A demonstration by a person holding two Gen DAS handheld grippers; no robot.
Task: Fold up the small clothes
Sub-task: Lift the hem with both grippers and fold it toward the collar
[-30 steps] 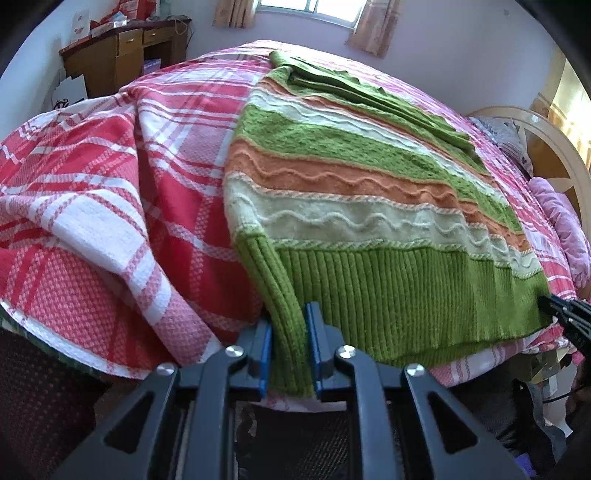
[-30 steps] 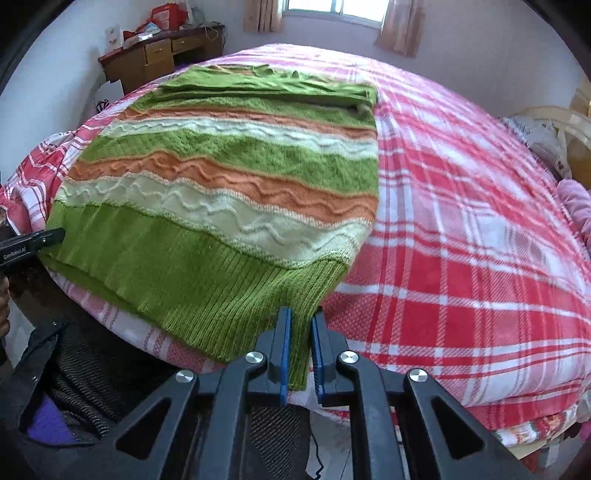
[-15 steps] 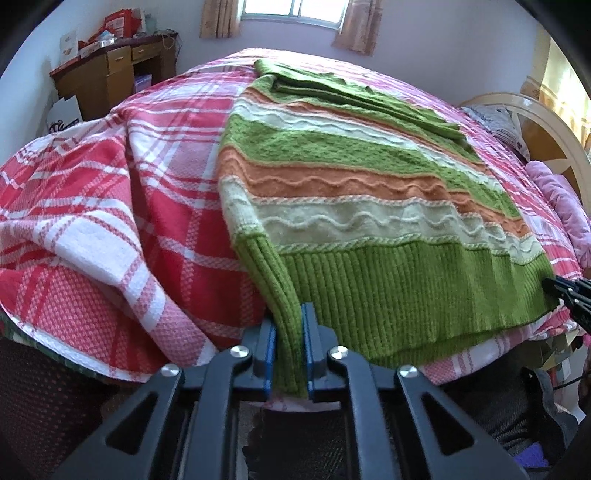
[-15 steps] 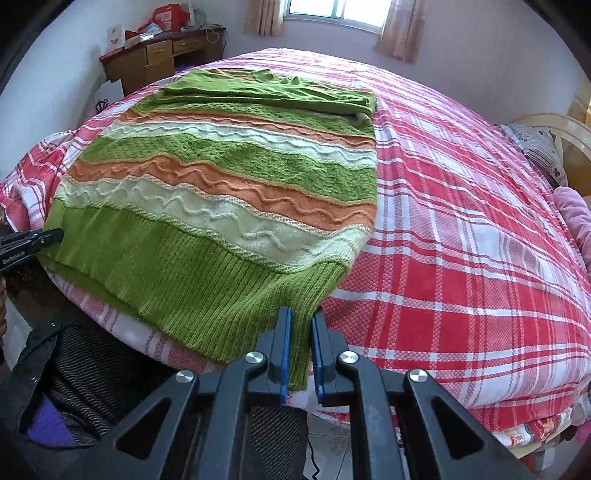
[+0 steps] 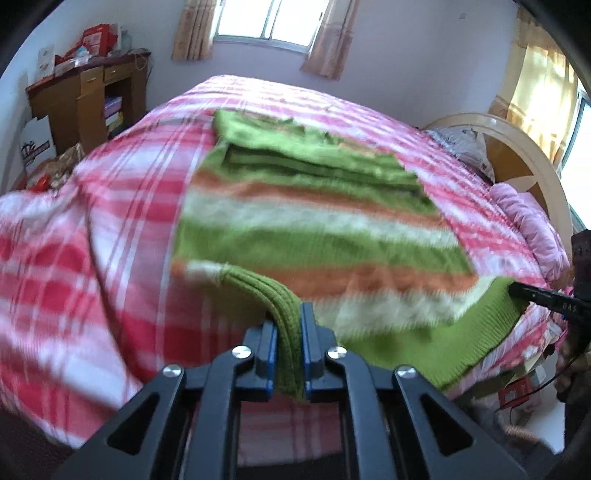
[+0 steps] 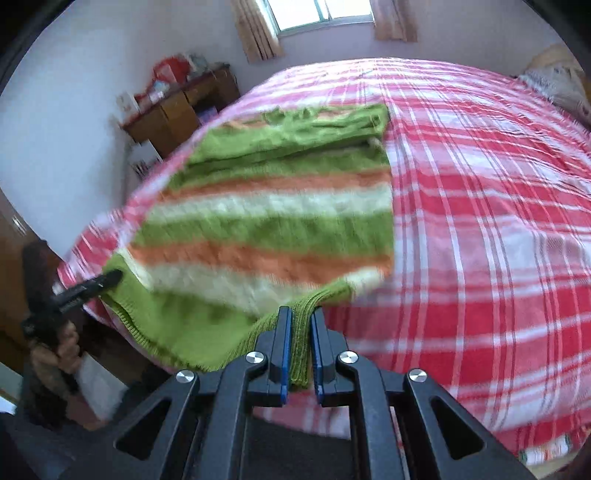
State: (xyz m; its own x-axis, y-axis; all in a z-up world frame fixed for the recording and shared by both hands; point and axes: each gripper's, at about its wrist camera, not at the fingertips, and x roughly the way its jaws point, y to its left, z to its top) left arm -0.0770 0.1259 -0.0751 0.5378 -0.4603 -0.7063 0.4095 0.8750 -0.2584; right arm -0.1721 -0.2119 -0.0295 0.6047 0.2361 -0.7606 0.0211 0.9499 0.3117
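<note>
A green, orange and cream striped knit sweater lies on the red plaid bed, also in the right wrist view. Its sleeves are folded across the far end. My left gripper is shut on the green ribbed hem at its left corner. My right gripper is shut on the hem at its right corner. Both corners are lifted off the bed and the hem sags between them. The right gripper also shows in the left wrist view; the left gripper shows in the right wrist view.
The red and white plaid bedspread covers the whole bed. A wooden desk with clutter stands at the far left by the wall. A curved headboard and pink pillow are at the right. A window is behind.
Both grippers have lifted the hem corners up and forward over the sweater. The hem that hung over the bed's near edge is now raised. Both views are motion-blurred.
</note>
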